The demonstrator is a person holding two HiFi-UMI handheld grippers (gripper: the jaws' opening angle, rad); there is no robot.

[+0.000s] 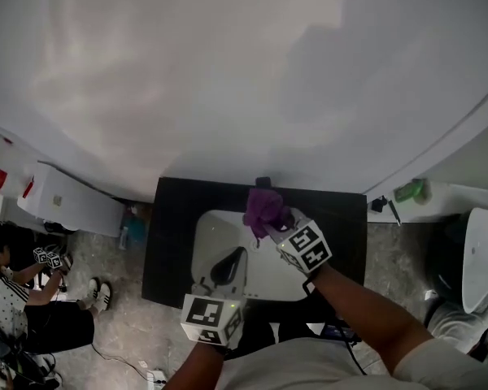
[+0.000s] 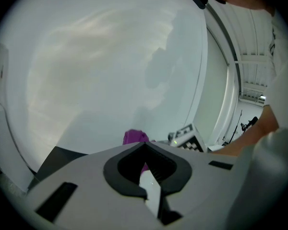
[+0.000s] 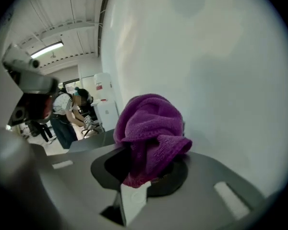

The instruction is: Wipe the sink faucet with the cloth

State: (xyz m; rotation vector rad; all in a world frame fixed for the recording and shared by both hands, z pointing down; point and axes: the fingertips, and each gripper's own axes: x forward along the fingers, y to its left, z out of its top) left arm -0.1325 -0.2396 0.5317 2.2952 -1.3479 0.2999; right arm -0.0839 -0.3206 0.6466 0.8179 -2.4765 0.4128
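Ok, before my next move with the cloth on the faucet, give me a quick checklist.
1. Cloth gripped: ok, the right gripper has its jaws shut on the purple cloth.
2. Cloth at the sink back rim: ok.
3. Cloth touching the faucet: cannot tell, the cloth hides it.
4. Left gripper out of the way: ok, at the sink's front edge, jaws together, empty.
5. Bystander clear: ok, a person crouches on the floor, left of the counter.
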